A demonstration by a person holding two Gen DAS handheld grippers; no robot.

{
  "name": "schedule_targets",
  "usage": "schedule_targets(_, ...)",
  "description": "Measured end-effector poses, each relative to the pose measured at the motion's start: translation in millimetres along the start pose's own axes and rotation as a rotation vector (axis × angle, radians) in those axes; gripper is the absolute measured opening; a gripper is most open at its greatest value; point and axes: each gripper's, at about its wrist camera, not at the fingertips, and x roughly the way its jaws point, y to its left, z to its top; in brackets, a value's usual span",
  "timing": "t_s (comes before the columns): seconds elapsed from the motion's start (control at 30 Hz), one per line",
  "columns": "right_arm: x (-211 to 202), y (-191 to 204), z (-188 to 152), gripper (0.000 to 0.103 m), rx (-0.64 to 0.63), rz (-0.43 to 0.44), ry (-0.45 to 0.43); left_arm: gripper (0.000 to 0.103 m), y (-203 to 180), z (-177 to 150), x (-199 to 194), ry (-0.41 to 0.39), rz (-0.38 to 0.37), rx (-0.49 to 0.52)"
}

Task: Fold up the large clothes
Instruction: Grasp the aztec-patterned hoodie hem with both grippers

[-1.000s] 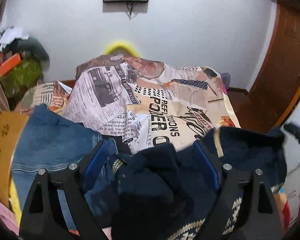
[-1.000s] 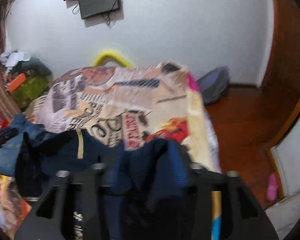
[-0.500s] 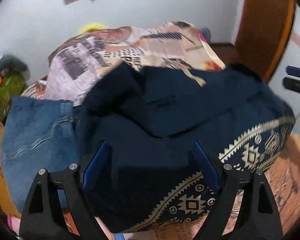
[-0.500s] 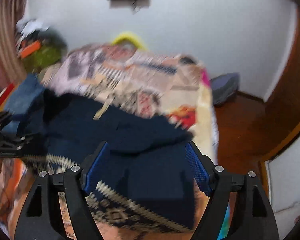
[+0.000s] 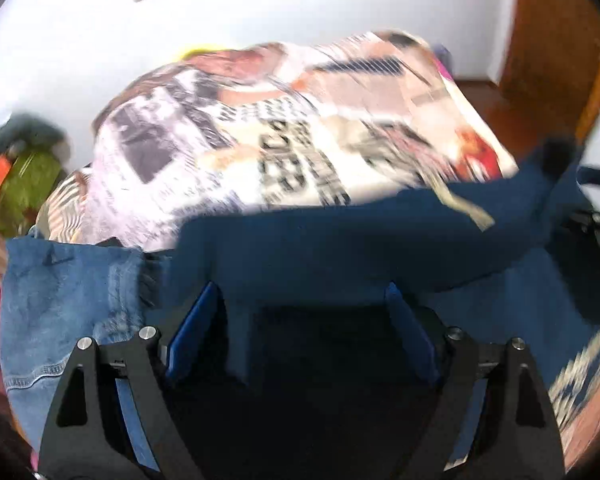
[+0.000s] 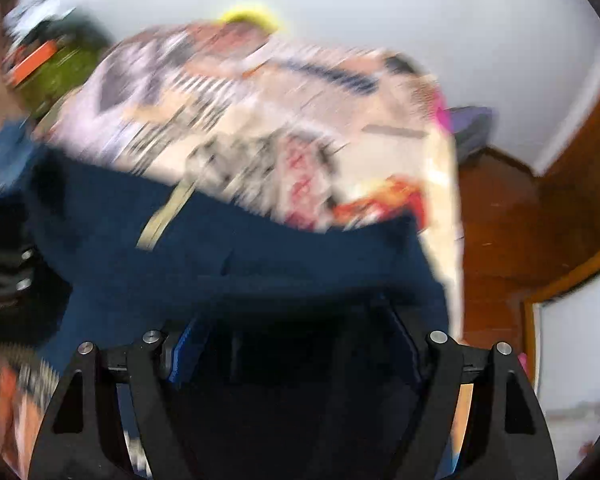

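Note:
A dark navy garment (image 5: 340, 240) with a cream patterned band (image 5: 580, 364) lies spread across the near end of the bed; it also fills the lower half of the right wrist view (image 6: 260, 256). My left gripper (image 5: 302, 320) has its jaws wide apart, and navy cloth lies between and under the blue pads (image 5: 192, 324). My right gripper (image 6: 296, 332) also stands wide apart over the navy cloth. Both views are motion-blurred. The right gripper shows at the right edge of the left wrist view (image 5: 598, 208).
Folded blue jeans (image 5: 68, 304) lie to the left of the navy garment. The bed carries a newspaper-print sheet (image 5: 284, 120). Clutter with green and orange items (image 5: 16, 176) sits at far left. A wooden floor (image 6: 500, 216) and a wooden door (image 5: 552, 40) are on the right.
The bunched navy garment has been spread out over the bed's near end. Both grippers went from gripping bunched cloth to jaws apart, and both cameras are moving fast now.

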Motion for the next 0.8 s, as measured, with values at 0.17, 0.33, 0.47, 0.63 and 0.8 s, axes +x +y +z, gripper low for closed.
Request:
schedule_targets(0.17, -26, -7, 3, 0.075, 0.063, -0.008, -0.113, 0.086, 18, 11, -19, -0.063, 0.025, -0.103)
schedule_targets(0.33, -39, 11, -19, 0.075, -0.039, 0.025, -0.091, 0.086, 16, -8, -43, -0.075, 0.019, -0.094)
schedule_targets(0.47, -45, 30, -45, 0.075, -0.132, 0.029, -0.081, 0.086, 10, -28, -66, -0.089, -0.001, -0.08)
schedule_targets(0.63, -49, 41, -80, 0.075, -0.157, 0.068, -0.039, 0.086, 4, -57, -97, -0.109, -0.023, -0.076)
schedule_targets(0.8, -55, 42, -102, 0.075, -0.169, 0.042, -0.04, 0.087, 11, -88, -112, -0.056, -0.111, -0.17)
